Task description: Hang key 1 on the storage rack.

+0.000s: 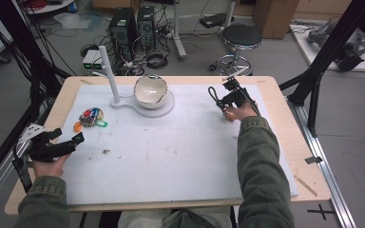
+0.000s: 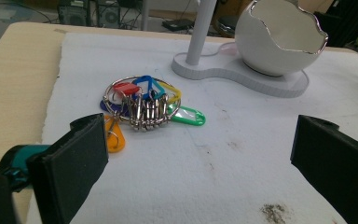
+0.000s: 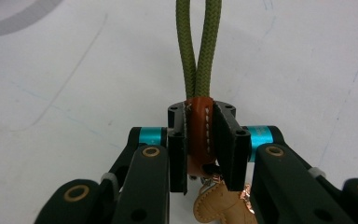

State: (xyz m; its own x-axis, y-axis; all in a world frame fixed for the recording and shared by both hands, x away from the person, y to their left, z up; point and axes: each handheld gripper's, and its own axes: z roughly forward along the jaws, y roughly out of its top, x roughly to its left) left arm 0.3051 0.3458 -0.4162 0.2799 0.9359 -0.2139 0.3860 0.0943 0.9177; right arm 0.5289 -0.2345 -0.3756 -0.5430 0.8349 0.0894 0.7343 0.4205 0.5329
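A bunch of coloured key tags on a metal ring (image 1: 91, 117) (image 2: 142, 105) lies on the white mat at the left. My left gripper (image 1: 69, 138) (image 2: 200, 158) rests low, just short of the bunch, jaws wide apart with nothing between them. At the far right, my right gripper (image 1: 225, 99) (image 3: 200, 140) is shut on the brown leather sleeve (image 3: 200, 126) of a lanyard, lifted a little off the mat. The lanyard's olive rope loop (image 1: 213, 95) (image 3: 196, 46) sticks out past the jaws. A tan leather tag (image 3: 214, 205) hangs below them.
A white eggshell-shaped bowl (image 1: 150, 90) (image 2: 279, 37) sits on a white stand base (image 1: 166, 110) with an upright post (image 1: 109, 71) at the mat's far middle. The white mat (image 1: 171, 161) covers most of the wooden table (image 1: 285, 137). A stool (image 1: 241, 38) and computer towers (image 1: 130, 26) stand beyond.
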